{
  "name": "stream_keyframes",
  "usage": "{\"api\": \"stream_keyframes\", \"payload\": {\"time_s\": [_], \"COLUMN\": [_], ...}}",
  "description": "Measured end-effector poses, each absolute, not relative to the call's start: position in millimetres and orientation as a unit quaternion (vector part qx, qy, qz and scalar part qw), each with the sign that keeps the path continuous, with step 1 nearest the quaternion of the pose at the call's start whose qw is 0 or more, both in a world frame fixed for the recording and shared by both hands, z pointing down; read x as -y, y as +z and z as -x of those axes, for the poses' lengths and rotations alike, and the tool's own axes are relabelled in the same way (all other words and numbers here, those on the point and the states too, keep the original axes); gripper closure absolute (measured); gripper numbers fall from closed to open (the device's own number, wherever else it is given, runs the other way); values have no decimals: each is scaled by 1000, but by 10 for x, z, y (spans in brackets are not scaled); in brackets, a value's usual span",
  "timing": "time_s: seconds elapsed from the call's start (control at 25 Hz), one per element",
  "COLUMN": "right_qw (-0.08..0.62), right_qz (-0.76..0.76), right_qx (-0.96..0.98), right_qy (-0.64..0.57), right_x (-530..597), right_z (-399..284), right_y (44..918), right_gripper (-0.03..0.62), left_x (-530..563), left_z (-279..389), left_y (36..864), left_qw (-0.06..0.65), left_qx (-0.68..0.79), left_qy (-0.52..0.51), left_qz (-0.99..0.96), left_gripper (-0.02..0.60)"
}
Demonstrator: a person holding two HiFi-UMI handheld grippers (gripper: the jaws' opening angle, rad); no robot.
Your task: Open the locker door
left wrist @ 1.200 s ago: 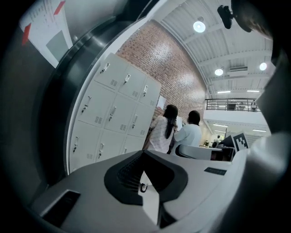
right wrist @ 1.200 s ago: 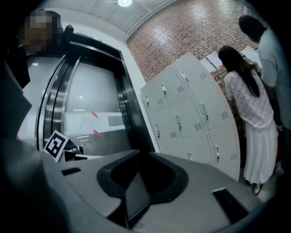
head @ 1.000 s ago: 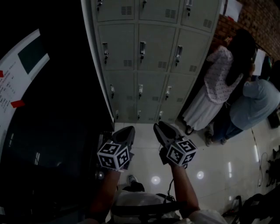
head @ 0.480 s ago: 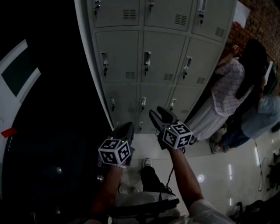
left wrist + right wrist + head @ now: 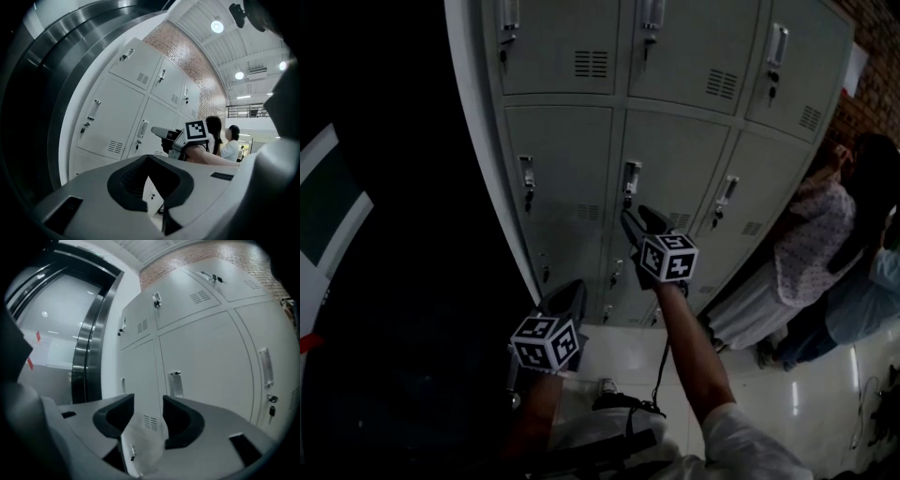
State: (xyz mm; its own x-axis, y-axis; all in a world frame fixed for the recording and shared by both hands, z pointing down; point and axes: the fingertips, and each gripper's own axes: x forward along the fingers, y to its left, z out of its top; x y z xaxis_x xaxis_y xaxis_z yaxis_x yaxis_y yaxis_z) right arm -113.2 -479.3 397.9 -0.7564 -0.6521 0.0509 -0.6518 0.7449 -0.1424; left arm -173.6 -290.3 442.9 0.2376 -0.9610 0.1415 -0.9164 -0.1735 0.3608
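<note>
As the right gripper [image 5: 636, 217] neared the shut locker door [image 5: 675, 159], its empty jaws had just been opening wide, ready for the handle [image 5: 631, 178]

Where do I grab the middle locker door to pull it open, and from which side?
Grip the narrow upright handle near the left edge of the middle door. Come straight at the door's face and close across the handle's width. The handle stands upright, and the rest of the door looks flat, with no other hold.
</note>
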Motion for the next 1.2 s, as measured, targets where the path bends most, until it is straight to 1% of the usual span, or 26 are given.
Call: {"api": "stream_keyframes", "payload": {"time_s": [0.28, 0.56, 0.84, 1.04, 1.2], "right_qw": [-28, -37, -32, -36, -32], "right_qz": [358, 366, 372, 369, 373], "right_qx": [-931, -927, -926, -928, -927], "right_qy": [-65, -65, -57, -43, -26], "right_x": [5611, 5947, 5957, 5677, 5372], "right_z": [1458, 1642, 1703, 1625, 1486], "right_y": [4095, 4199, 4112, 4098, 4078], "right_gripper": [368, 368, 370, 418, 419], "left_x": [3355, 3497, 3411, 3338, 3332], "left_z": [1907, 2049, 2164, 2171, 2024], "left_y": [4552, 4610, 4670, 4715, 4708], "left_qw": [202, 207, 209, 214, 216], "left_qx": [628, 642, 653, 648, 631], "left_qy": [-63, -66, -63, -57, -53], "left_qz": [-749, -736, -725, -728, -743], "left_gripper": [588, 588, 588, 588, 588]}}
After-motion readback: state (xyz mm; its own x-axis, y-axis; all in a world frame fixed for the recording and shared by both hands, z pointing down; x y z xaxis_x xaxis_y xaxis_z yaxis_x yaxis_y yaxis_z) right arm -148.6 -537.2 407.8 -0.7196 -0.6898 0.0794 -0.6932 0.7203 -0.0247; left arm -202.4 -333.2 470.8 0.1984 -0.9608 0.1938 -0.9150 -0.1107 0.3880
